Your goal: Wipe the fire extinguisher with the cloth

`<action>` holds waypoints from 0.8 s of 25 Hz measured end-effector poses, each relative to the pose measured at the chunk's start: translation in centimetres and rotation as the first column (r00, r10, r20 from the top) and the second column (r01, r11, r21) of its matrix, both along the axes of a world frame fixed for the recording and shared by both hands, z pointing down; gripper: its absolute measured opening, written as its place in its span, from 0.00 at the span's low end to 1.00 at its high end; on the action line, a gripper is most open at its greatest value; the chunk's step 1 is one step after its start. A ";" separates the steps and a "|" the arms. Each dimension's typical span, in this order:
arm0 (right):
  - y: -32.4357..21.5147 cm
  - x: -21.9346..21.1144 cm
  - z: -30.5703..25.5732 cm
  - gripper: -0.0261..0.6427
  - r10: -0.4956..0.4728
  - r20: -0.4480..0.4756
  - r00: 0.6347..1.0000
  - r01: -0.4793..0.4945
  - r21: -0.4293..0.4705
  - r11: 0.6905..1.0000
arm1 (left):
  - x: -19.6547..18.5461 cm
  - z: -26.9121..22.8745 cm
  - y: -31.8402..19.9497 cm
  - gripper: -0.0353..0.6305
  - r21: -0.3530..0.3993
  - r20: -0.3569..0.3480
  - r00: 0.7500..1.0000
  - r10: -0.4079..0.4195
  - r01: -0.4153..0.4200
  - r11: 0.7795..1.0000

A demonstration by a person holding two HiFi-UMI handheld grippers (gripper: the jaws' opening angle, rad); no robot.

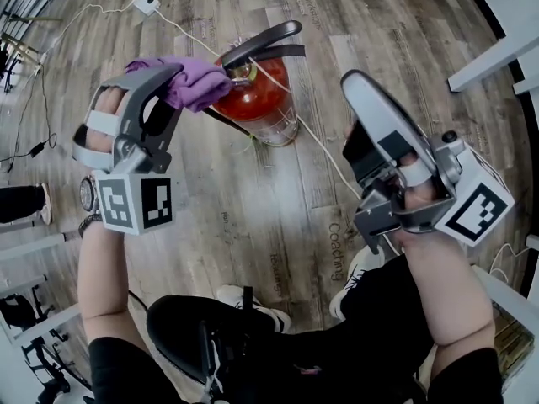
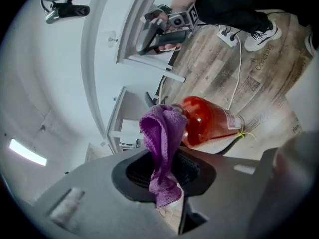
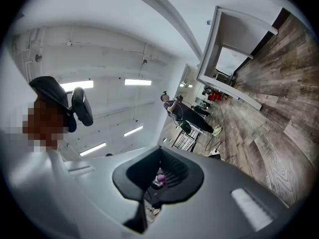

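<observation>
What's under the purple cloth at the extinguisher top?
The purple cloth, clamped in the left gripper, lies over the fire extinguisher top, beside its black lever; the red body shows past it. The neck underneath, and any contact there, is hidden.

I can read very little here. The grey-brown wooden plank floor has dark print on some of its planks. One word looks like "Coedling", but I am not sure of every letter. Another printed word on a plank close by is too faint for me to read. The shiny red fire extinguisher has a white label near its bottom end. Its print is too small to read.
</observation>
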State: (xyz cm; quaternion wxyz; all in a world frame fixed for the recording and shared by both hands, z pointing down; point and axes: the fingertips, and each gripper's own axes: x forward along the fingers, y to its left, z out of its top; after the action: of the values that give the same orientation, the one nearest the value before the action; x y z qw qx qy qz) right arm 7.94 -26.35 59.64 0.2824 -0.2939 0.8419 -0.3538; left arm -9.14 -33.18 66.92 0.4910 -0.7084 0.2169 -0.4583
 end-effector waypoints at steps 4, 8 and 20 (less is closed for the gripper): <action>-0.2 -0.8 0.4 0.04 -0.013 0.006 1.000 0.013 -0.017 1.000 | -2.1 3.0 0.5 0.19 -0.023 -0.084 0.994 -0.066 0.065 0.998; -0.1 -1.6 0.7 0.04 -0.028 -0.002 1.000 0.027 -0.028 0.999 | -2.9 4.4 1.2 0.19 0.002 -0.186 0.978 -0.095 0.097 0.995; -0.1 -2.8 1.3 0.04 -0.047 -0.004 0.999 0.047 -0.049 0.998 | -1.9 24.3 4.6 0.19 -0.527 -0.158 0.950 -0.269 0.149 0.837</action>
State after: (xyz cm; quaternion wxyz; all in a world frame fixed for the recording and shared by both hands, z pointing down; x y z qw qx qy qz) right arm 5.10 -26.48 60.95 0.2647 -0.2818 0.8404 -0.3799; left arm -11.03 -28.54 91.26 0.2056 -0.8317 0.2189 -0.4670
